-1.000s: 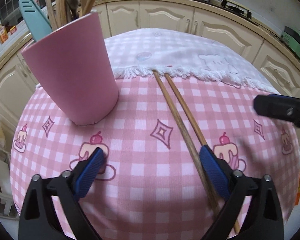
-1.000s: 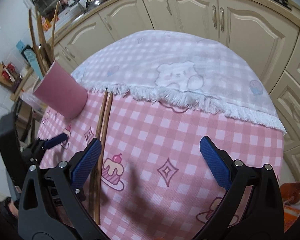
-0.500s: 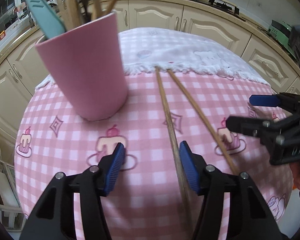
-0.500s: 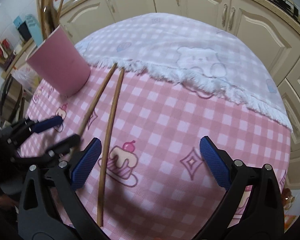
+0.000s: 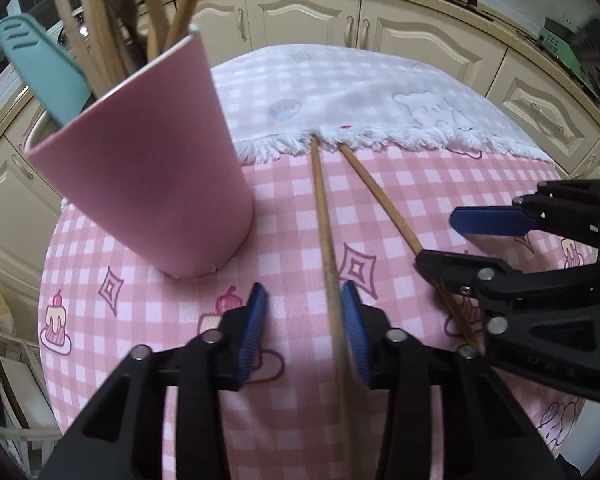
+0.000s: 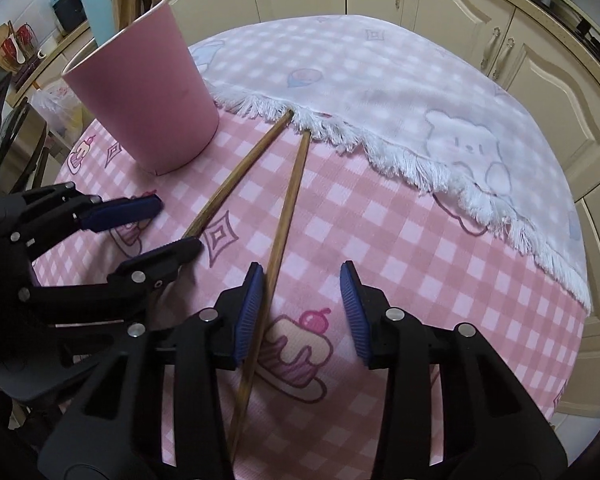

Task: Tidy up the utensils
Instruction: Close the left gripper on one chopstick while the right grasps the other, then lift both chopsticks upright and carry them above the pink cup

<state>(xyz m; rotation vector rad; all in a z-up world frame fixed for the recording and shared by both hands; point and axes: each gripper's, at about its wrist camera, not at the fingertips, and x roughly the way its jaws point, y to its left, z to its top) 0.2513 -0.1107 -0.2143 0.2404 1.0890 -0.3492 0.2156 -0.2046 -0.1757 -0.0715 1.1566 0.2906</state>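
Left wrist view
Change: the left gripper [image 5: 303, 330] has narrowed from a wide spread a second ago to a moderate gap; the right gripper [image 5: 456, 238] has come in from the right edge.
Left gripper state: partly open, holding nothing; the left chopstick [image 5: 325, 232] runs between its pads, against the right pad [image 5: 354, 336].
Right gripper state: jaws apart, nothing clamped; its lower finger lies over the right chopstick [image 5: 384, 204].
Cup: the pink cup [image 5: 148, 168] stands upright at far left, holding wooden sticks and a teal spatula [image 5: 40, 66].
Chopstick tips: both far ends touch the white fringe [image 5: 380, 138].

Right wrist view
Change: the right gripper [image 6: 302, 314] has closed in from wide open and moved over the right chopstick [image 6: 288, 204].
Right gripper state: partly open; the stick rests against its left pad [image 6: 250, 312], not pinched.
Left gripper: the left gripper [image 6: 170, 226] enters from the left, jaws apart, over the near end of the left chopstick [image 6: 240, 176].
Cup: the pink cup [image 6: 148, 92] is at far left.

Surface and room
Table: pink checked tablecloth [image 6: 400, 264] with cake prints, and a paler bear cloth [image 6: 400, 80] on the far half.
Room: cream cabinets [image 5: 308, 20] behind.
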